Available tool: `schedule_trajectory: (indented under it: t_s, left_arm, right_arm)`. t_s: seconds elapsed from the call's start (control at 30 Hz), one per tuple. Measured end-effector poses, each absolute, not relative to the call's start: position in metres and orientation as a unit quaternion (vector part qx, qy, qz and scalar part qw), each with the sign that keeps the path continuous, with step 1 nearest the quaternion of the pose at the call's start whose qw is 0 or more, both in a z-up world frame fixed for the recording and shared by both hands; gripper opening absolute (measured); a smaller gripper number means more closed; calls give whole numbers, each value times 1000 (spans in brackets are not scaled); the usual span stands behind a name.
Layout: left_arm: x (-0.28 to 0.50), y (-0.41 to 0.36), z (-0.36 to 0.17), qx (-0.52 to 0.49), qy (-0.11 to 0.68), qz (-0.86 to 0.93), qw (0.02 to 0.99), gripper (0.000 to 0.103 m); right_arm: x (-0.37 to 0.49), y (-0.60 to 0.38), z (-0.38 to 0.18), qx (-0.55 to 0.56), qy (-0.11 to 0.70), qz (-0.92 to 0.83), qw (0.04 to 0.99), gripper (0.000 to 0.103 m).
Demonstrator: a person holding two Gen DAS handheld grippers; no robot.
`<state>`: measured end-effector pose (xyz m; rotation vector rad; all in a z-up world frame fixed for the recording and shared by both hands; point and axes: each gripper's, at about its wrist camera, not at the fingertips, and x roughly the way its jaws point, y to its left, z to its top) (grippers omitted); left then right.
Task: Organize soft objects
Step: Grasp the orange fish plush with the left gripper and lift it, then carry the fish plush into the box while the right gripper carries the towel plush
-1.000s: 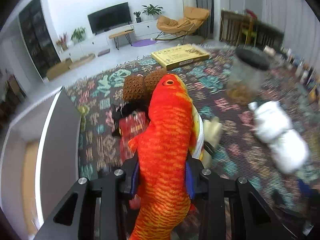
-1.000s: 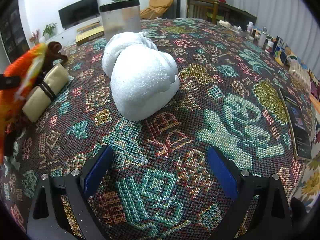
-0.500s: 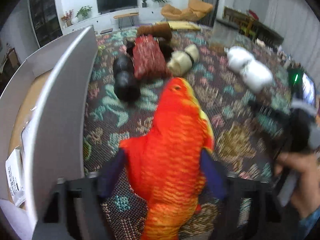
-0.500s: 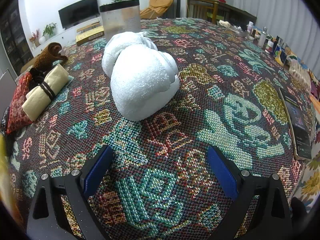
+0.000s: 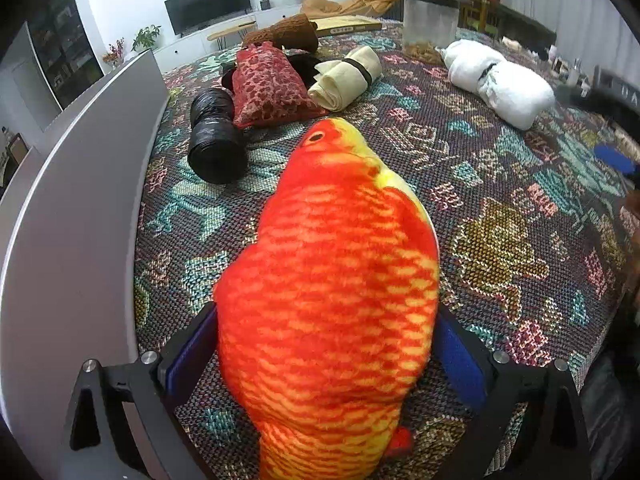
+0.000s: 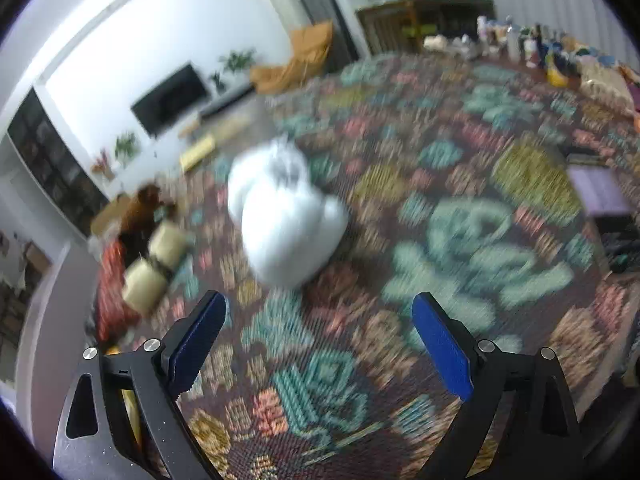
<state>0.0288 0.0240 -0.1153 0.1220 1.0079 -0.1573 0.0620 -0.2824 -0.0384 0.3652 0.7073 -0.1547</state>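
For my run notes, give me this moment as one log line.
left gripper: fingers opening, fish plush between them on tablecloth | right gripper: open, empty, facing white towel roll

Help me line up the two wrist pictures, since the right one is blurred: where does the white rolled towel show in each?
Left wrist view: the white rolled towel lies upper right on the patterned cloth, beyond the orange fish plush.
Right wrist view: the same towel, blurred, sits centre, ahead of the right gripper.
Shared landmark: the cream roll with a dark band, left of the towel in both.
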Motion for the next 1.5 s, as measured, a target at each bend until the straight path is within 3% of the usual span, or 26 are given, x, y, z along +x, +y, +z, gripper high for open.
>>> schedule_trajectory:
  t_s: [0.2, 0.3, 0.33, 0.37, 0.43, 0.63, 0.93, 1.07, 1.23, 1.4, 1.5]
  left_arm:
    - [33, 32, -114, 24, 488, -74, 869, 96]
    - [32, 34, -111, 22, 484, -78, 871, 77]
    - [33, 35, -109, 19, 481, -85, 872, 63]
    - [32, 37, -107, 10, 481, -99, 871, 54]
    - [33, 44, -101, -11, 482, -108, 870, 49]
    - [39, 52, -73, -67, 449, -113, 884, 48]
    - [40, 75, -29, -88, 418, -114, 897, 48]
    - [40, 105, -5, -120, 397, -109, 904, 49]
    - [28, 173, 25, -133, 357, -39, 924, 49]
    - [-1, 242, 22, -130, 359, 63, 922, 50]
    - [-21, 277, 10, -125, 374, 124, 911, 65]
  right_arm:
    - [161, -255, -34, 37, 450, -1, 892, 96]
    - [188, -252, -63, -12, 497, 28, 867, 92]
    - [191, -262, -67, 0, 503, 38, 863, 58]
    - [190, -272, -68, 15, 509, 43, 860, 42]
    - [189, -298, -62, 68, 505, 44, 859, 40]
    - [228, -353, -27, 86, 476, -11, 875, 40]
    - [313, -380, -60, 100, 532, -45, 840, 40]
    - [309, -372, -9, 88, 456, -58, 884, 40]
    - [253, -268, 78, 16, 363, 42, 931, 40]
    - [182, -110, 92, 12, 381, 248, 891, 40]
    - [141, -16, 79, 16, 408, 347, 845, 41]
